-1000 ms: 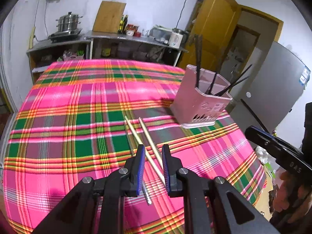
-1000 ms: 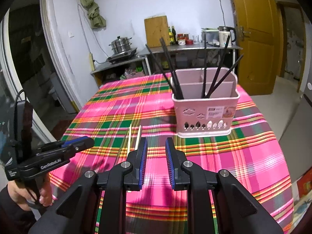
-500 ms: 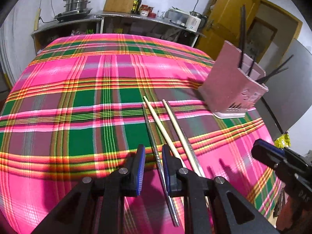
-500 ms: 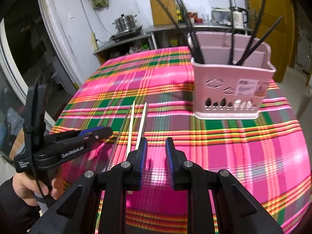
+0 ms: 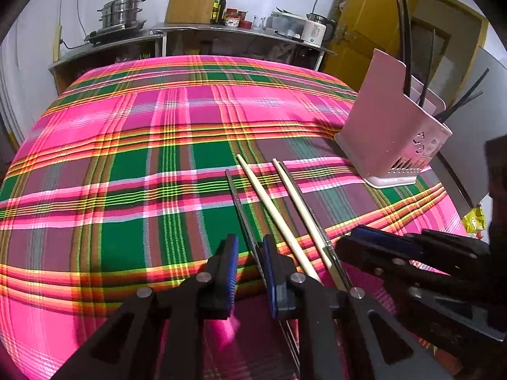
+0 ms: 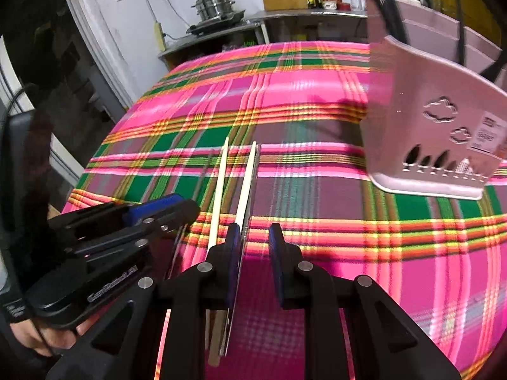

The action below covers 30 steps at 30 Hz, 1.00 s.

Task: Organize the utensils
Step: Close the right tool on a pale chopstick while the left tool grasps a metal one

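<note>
- Chopsticks (image 5: pixel 275 212) are laid on the plaid cloth (image 5: pixel 126 145), just ahead of both tongs; the pink holder (image 5: pixel 389 133) is placed further ahead, to the right.
- Left gripper (image 5: pixel 250 264) and right gripper (image 6: pixel 255 255) are held slightly apart, clamped on nothing.
- Thin sticks could be rolled aside or pinched together if the pads are closed off-centre.

Each black gripper (image 5: pixel 248 269) (image 6: pixel 255 255) has blue finger pads, silver screws and white lettering

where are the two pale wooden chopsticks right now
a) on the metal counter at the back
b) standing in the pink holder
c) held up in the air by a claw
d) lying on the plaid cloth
d: the two wooden chopsticks lie flat, side by side, on the plaid cloth, apart from the pink holder, which holds only dark utensils.
</note>
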Tool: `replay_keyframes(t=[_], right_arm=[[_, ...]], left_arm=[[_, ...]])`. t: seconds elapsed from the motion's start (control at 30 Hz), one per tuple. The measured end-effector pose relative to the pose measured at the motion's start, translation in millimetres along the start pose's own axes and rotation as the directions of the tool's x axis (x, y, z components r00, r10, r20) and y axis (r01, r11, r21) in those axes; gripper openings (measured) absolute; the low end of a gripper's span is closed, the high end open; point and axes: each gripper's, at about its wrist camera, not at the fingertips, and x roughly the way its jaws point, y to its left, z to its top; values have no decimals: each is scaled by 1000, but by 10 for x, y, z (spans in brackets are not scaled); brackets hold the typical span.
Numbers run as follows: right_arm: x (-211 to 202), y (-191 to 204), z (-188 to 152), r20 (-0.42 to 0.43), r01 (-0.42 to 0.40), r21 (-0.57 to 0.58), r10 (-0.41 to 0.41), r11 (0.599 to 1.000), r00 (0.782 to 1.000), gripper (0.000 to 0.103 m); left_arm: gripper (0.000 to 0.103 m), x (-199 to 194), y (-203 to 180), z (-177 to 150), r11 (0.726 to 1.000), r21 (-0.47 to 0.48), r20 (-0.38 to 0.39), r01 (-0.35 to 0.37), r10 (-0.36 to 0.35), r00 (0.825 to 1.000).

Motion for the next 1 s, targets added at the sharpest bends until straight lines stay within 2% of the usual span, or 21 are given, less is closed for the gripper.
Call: replay_keyframes(t=[0.33,0.67,0.8,0.9,1.0], right_arm=[[104,-23,48,-3,12,-5,-12,1000,1000,19],[151,-49,179,-15,52,7,-52,999,999,19],[227,-28,262,-14,68,6,-68,998,998,19],[265,-6,299,-14,95,-12,-95,995,995,10],[291,-19,343,-22,93,-12,-93,996,995,9]], left_arm=[[17,-79,169,-31,999,-28,0,-31,31,1000],[17,-27,310,71,992,-126,-28,29,-33,999],[17,19,261,109,994,-105,-19,9,-11,1000],[17,55,210,140,997,-76,-10,-8,8,1000],[17,89,190,183,998,-59,-10,-14,13,1000]])
